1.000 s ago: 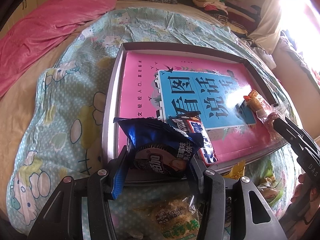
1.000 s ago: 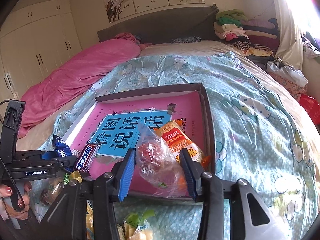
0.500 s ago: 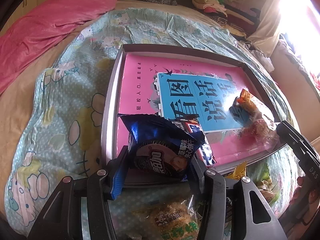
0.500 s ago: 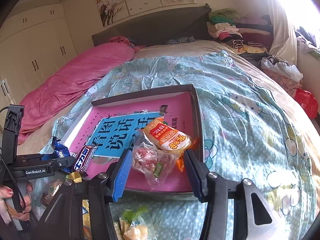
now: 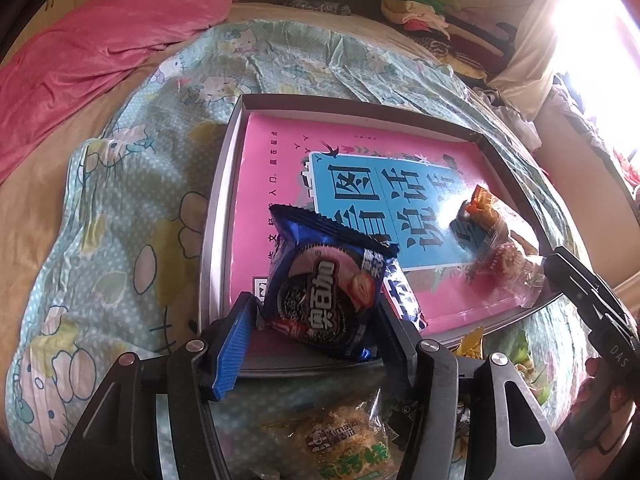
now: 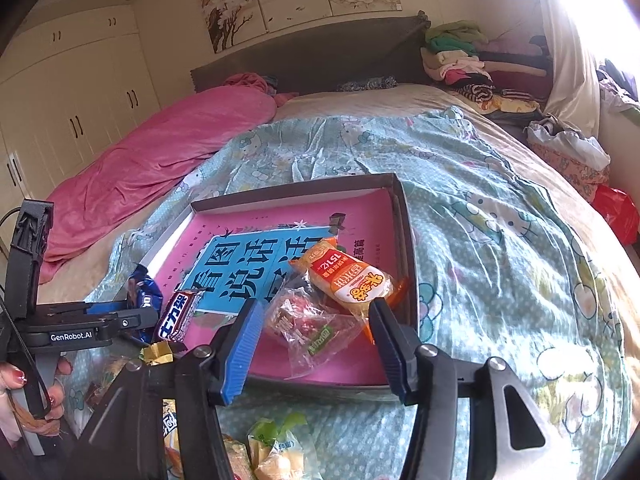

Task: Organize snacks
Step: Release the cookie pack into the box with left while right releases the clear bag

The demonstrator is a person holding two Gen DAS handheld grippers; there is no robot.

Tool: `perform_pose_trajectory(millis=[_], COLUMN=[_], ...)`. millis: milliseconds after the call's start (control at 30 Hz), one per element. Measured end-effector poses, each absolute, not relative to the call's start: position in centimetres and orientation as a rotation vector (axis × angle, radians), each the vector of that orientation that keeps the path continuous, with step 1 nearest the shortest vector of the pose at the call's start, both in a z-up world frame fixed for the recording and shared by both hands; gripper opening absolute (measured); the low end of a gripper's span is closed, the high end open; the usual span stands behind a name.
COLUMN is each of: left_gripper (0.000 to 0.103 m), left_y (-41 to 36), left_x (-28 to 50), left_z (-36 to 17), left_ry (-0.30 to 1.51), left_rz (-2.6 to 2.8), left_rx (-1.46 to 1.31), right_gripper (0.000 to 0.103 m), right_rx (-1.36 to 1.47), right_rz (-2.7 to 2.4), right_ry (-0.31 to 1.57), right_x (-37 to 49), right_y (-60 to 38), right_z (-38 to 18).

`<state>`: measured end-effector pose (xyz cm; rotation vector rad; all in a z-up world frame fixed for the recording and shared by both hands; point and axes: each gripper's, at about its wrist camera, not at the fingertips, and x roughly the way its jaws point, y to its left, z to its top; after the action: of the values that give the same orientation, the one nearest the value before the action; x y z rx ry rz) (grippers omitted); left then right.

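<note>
While the shallow box (image 5: 216, 216) lies flat on the cartoon-print quilt (image 5: 120, 208), a pink book with a blue title panel (image 5: 276, 168) fills its floor. In the left wrist view, the pink blanket (image 5: 100, 40) sits at about ten o'clock. The left gripper (image 5: 316, 322) stands at six o'clock over the box's near edge, its jaws spread apart; the blue cookie packet (image 5: 324, 288) stands between them, leaning toward the right finger, and I cannot tell whether that finger touches it. Just right of the packet, a chocolate bar (image 5: 402, 296) pokes out on the book. Below the jaws a green-labelled snack bag (image 5: 344, 440) lies on the quilt. At three o'clock a clear candy bag (image 5: 508, 260) and an orange snack packet (image 5: 482, 206) rest in the box's right corner.

In the right wrist view, the left gripper appears at nine o'clock, side-on. The right gripper (image 6: 316, 326) stands at six o'clock with jaws wide apart, holding nothing; the clear candy bag lies on the book between them and the orange snack packet just beyond, toward one o'clock. Folded clothes (image 6: 460, 56) are piled at one o'clock by the headboard.
</note>
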<state>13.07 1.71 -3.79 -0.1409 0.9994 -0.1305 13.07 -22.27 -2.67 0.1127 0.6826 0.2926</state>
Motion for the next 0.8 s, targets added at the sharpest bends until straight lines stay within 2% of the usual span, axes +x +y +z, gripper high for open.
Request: perform_pose_trajectory(millis=[467,600,800], left_gripper=[0.065,0.069,0.072], left_y=[1.7,1.5,1.7], left_x=[12.8,12.7,12.4], left_z=[-3.0,-2.7,-2.2], left_ry=[0.974,0.963,0.942], left_rz=[-0.153,-0.156,-0.161], left_rx=[-0.147,-0.137,-0.144], right_gripper=[0.056,0.063,0.064], right_rx=[0.107,0.097,0.072], right_rz=[0.294,0.298,0.301], right_ry=[0.669,0.641,0.625], right_x=[12.8,12.4,12.2], right_y=[-22.3,-22.2,-21.7], right_z=[-2.4,-1.8,-1.4])
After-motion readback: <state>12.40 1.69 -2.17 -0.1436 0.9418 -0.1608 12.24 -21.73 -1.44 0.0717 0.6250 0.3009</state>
